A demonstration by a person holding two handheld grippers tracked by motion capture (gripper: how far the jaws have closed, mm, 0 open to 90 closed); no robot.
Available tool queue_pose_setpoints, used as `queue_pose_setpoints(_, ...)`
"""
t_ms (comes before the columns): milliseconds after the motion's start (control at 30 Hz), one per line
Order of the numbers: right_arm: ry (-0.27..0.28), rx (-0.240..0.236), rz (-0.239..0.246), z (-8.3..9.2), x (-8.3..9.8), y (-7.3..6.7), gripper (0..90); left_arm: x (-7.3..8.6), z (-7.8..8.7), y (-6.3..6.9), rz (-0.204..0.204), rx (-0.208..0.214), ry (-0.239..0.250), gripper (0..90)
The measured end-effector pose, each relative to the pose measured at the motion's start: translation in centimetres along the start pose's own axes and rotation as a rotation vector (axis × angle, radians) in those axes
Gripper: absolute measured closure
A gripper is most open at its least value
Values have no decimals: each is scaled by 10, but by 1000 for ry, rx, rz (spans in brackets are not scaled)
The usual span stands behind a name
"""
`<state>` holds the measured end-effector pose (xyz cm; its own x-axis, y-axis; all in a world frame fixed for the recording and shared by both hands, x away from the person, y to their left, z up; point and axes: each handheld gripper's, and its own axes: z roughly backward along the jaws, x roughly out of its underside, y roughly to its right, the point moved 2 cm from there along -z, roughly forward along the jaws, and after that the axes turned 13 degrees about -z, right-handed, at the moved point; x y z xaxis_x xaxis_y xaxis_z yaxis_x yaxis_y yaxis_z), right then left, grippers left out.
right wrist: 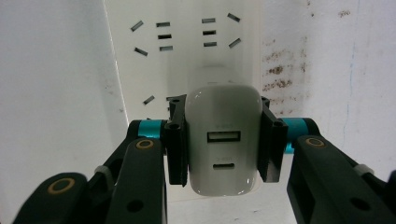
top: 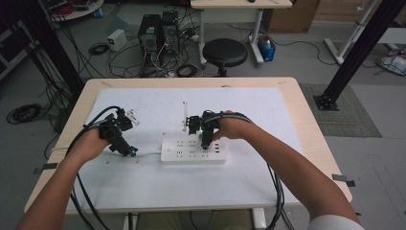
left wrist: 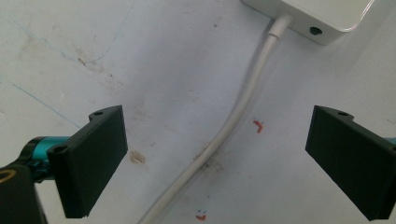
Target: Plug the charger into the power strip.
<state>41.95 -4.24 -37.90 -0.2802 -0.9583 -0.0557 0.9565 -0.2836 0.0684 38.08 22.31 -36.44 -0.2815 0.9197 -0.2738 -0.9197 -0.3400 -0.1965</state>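
A workshop floor strewn with cables, computer boxes and a black stool point(top: 225, 51) lies beyond a wooden table point(top: 306, 124) covered by a white sheet point(top: 143, 177), where a person works a gripper in each hand over a power strip.

The white power strip point(top: 193, 150) lies near the middle of the sheet, its white cable point(left wrist: 233, 116) running off from its left end. The right gripper point(top: 206, 139) points down at the strip's top, its jaws pinching a white charger block point(right wrist: 223, 144) by its two sides; the block's face with two ports looks at the right gripper view, and the strip's sockets show just past it. The left gripper point(top: 128, 151) hangs to the left of the strip, jaws spread wide, with the cable running on the stained sheet between them, untouched.
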Motion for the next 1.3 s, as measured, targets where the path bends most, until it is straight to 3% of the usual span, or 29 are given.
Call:
queue_pose_setpoints(400, 3, -32, -18, -2, 0, 4, 624, -1, -9, 2, -1, 19, -2, 55)
queue_pose_setpoints(800, -71, 99, 89, -6, -9, -12, 626, -6, -18, -3, -6, 39, 6, 55)
queue_pose_setpoints(1100, -75, 2, 25, -8, -9, 0, 626, -5, -18, -4, -4, 40, 17, 55)
queue_pose_setpoints(1300, -54, -6, 27, -10, -8, 2, 625, -5, -19, -5, -5, 42, 17, 55)
